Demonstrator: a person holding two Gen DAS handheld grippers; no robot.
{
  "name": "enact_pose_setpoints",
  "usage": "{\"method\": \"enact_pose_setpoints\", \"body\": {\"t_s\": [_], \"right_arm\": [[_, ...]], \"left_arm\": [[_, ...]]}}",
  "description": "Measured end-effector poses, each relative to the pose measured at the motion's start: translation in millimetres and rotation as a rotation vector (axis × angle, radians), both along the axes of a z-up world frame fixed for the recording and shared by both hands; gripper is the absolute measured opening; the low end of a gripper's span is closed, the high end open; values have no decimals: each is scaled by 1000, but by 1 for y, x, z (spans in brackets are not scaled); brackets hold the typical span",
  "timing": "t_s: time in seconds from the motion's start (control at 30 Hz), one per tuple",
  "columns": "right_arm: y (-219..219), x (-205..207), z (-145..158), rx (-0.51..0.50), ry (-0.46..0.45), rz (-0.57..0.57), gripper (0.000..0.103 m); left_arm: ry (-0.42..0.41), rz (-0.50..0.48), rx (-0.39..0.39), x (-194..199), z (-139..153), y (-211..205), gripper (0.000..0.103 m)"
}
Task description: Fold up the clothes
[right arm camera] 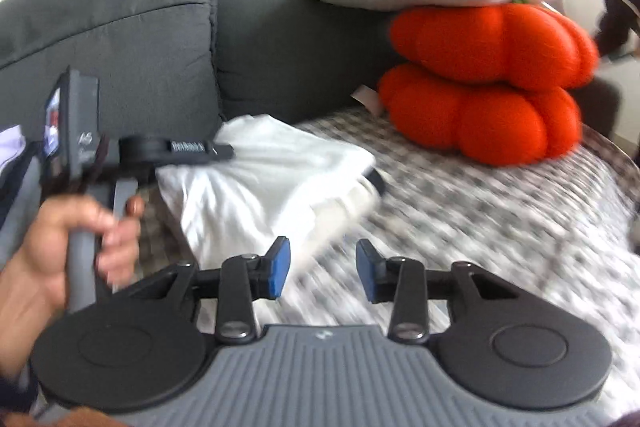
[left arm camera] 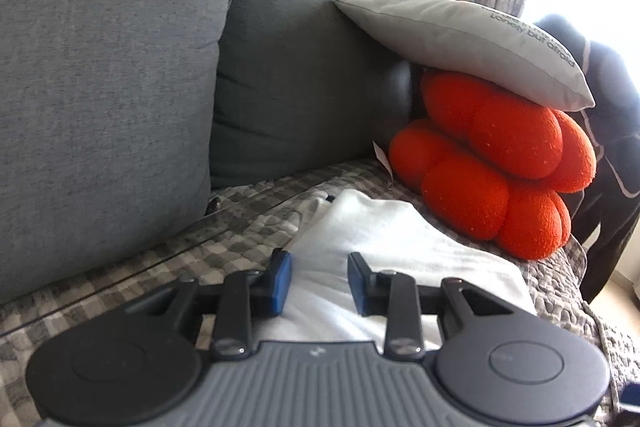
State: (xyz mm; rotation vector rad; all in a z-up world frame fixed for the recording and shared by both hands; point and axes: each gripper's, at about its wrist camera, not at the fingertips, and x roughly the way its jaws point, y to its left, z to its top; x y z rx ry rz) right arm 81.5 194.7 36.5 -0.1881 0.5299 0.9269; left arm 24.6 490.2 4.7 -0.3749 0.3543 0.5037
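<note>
A folded white garment (left arm camera: 396,247) lies on the checked sofa cover (left arm camera: 120,287). My left gripper (left arm camera: 319,283) hovers just over its near end, jaws open with only cloth below them. In the right wrist view the same white garment (right arm camera: 264,179) sits left of centre, and the left gripper (right arm camera: 188,149), held by a hand (right arm camera: 76,247), rests above its near-left edge. My right gripper (right arm camera: 323,273) stands open to the right of the garment, over the blurred checked cover (right arm camera: 480,219), holding nothing.
A grey sofa backrest (left arm camera: 120,67) rises behind. Two stacked orange knot cushions (left arm camera: 500,163) with a grey pillow (left arm camera: 460,35) on top sit at the right end. A dark garment (left arm camera: 616,131) hangs over the sofa's right arm.
</note>
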Motion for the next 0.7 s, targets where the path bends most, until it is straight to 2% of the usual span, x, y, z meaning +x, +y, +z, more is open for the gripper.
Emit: {"method": "enact_pose_setpoints", "body": {"t_s": [0.07,0.17,0.3,0.4,0.5,0.57,0.7], "right_arm": [[-23,-6,5,1,1,10,43],[-55,-15,13,10,5,30,49],[-98,-26,24,21,10,58,50],[-108,-33,35,75,51,85,50],[-115,-45,47,110,63,118,52],[-121,-53,56,123,74,138,56],[-136,-67,73,118,72,163,64]], "left_arm": [[58,58,50,-6,1,-7,39],[90,86,31,-21,5,-13,41],[139,124,37,-42,19,-23,41],[175,165,39,-59,37,-35,42],[217,163,114,-78,60,-60,43],[225,155,157,-94,77,-80,45],[223,165,169,-120,114,-120,52]]}}
